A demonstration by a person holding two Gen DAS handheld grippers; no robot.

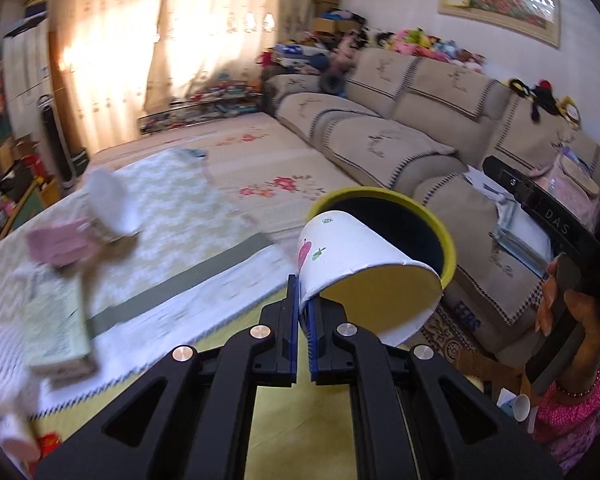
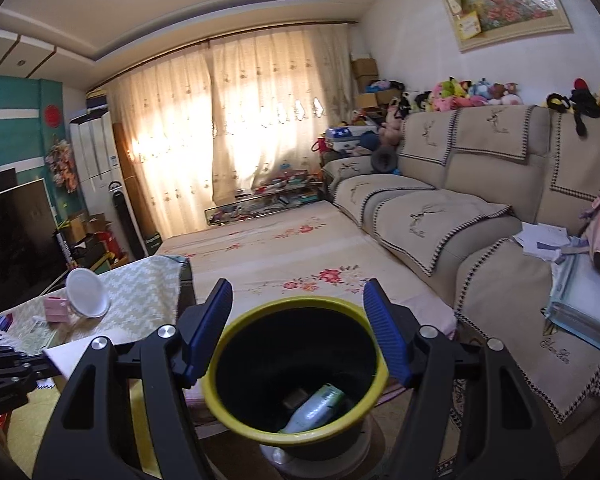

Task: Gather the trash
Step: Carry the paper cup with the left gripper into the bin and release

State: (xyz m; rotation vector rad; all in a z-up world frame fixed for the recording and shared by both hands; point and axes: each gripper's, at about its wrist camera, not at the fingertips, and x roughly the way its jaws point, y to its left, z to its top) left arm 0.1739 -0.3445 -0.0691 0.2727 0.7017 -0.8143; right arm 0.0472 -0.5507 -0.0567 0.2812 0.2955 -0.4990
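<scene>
My left gripper (image 1: 302, 316) is shut on the rim of a white paper cup (image 1: 356, 268) with a pink print, held tilted in front of the yellow-rimmed black trash bin (image 1: 444, 232). My right gripper (image 2: 298, 320) is open, its blue fingers either side of the same bin (image 2: 236, 400), above its mouth. Inside the bin lies a pale green and white bottle (image 2: 314, 406) with a dark item beside it. The other gripper's handle and the hand holding it (image 1: 564, 304) show at the right of the left wrist view.
A table with a patterned cloth (image 1: 152, 216) holds a white lid-like dish (image 2: 86, 294), a pink box (image 2: 56, 307) and blurred papers. A beige sofa (image 2: 440, 216) with papers stands right. A floral mat (image 2: 284, 248) covers the floor. A TV (image 2: 12, 236) stands left.
</scene>
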